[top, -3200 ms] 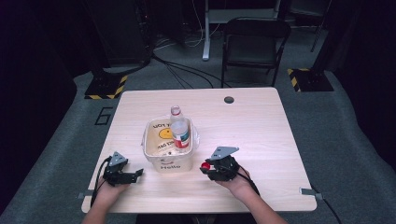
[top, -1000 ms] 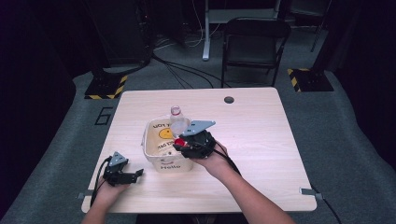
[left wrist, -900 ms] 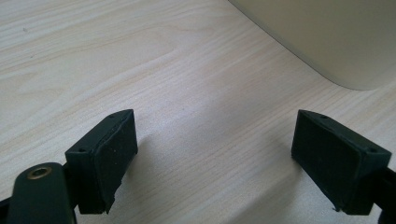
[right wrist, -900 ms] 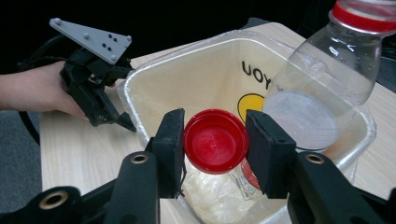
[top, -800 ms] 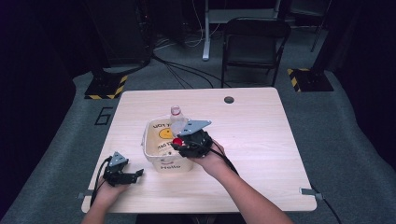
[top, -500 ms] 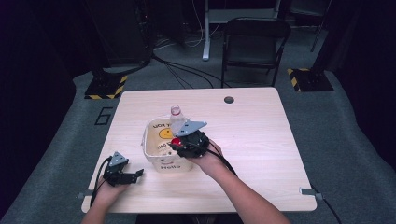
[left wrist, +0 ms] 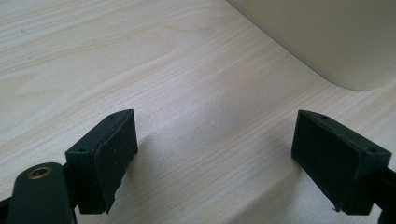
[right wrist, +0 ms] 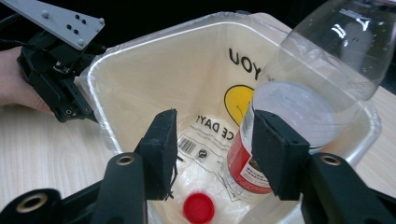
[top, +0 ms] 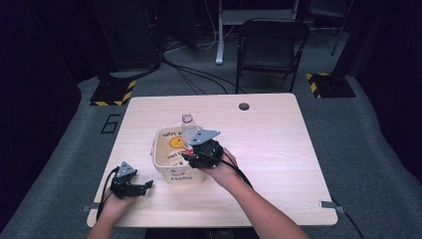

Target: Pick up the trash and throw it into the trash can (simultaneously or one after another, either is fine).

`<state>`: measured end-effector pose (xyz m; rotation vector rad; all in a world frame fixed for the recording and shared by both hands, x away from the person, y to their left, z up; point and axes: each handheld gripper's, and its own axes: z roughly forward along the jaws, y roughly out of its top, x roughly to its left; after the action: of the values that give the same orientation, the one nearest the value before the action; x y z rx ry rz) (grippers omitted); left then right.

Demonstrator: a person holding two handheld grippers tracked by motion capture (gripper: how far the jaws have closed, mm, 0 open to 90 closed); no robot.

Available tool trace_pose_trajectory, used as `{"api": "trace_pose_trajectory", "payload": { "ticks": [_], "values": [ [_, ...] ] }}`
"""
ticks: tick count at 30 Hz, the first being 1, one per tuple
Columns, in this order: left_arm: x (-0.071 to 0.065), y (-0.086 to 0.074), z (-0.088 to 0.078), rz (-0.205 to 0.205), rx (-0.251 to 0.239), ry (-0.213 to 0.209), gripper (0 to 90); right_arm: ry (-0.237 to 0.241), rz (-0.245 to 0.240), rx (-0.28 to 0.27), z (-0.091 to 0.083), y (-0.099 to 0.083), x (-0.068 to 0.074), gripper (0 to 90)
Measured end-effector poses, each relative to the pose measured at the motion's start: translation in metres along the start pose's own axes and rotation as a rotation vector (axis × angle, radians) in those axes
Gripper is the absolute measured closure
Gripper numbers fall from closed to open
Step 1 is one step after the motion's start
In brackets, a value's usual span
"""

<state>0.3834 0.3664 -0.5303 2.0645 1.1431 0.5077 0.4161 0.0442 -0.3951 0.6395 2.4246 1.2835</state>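
A cream plastic bin (top: pixel 171 173) with a smiley face and lettering stands in the middle of the table. An uncapped clear bottle (top: pixel 188 124) with a red label stands inside it. My right gripper (top: pixel 191 153) hangs over the bin's right side, pointing down into it. Its jaws have just been opening, and the right gripper (right wrist: pixel 212 144) is open with nothing between the pads. A red cap (right wrist: pixel 198 207) lies loose on the bin's (right wrist: pixel 140 42) floor below the jaws, beside the bottle (right wrist: pixel 299 107). My left gripper (top: pixel 144 185) rests open on the table, left of the bin.
The bin's wall (left wrist: pixel 327 37) lies just ahead of the left gripper (left wrist: pixel 215 154), with bare wood between. A round cable hole (top: pixel 244 106) sits near the table's far edge. A black chair (top: pixel 271 47) and floor cables lie beyond the table.
My right gripper came from the table at the bin's right to over the bin, then edged slightly left. The left gripper has stayed put.
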Motion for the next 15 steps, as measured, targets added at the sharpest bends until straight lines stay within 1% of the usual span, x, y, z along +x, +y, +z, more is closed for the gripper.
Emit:
{"api": "trace_pose_trajectory", "payload": {
  "ticks": [1,2,3,7,8,9,12,15],
  "values": [
    [0.000,0.000,-0.001,0.004,0.014,-0.006,14.0,-0.005,0.000,-0.003,-0.001,0.000,0.000,48.6],
    [0.000,0.000,-0.001,-0.003,0.013,-0.009,14.0,-0.008,0.000,-0.007,-0.002,-0.001,0.000,48.4],
    [0.000,-0.001,-0.001,-0.004,0.003,-0.007,14.1,-0.008,0.000,-0.008,-0.004,-0.001,0.000,48.4],
    [-0.001,-0.002,-0.002,-0.005,-0.006,-0.006,14.0,-0.010,0.005,-0.018,-0.008,-0.002,-0.001,48.2],
    [-0.001,-0.002,-0.003,-0.004,0.010,-0.012,14.0,-0.009,0.006,-0.020,-0.009,-0.002,-0.001,48.2],
    [-0.001,-0.002,-0.002,-0.003,0.002,-0.007,14.0,-0.010,0.007,-0.023,-0.010,-0.002,0.000,48.2],
    [-0.001,-0.003,-0.004,0.009,0.008,-0.012,14.1,-0.005,-0.003,-0.027,-0.013,-0.002,0.002,48.0],
    [-0.001,-0.005,-0.005,0.006,0.004,-0.011,14.1,-0.005,-0.014,-0.026,-0.016,-0.002,0.002,47.8]
  ]
}}
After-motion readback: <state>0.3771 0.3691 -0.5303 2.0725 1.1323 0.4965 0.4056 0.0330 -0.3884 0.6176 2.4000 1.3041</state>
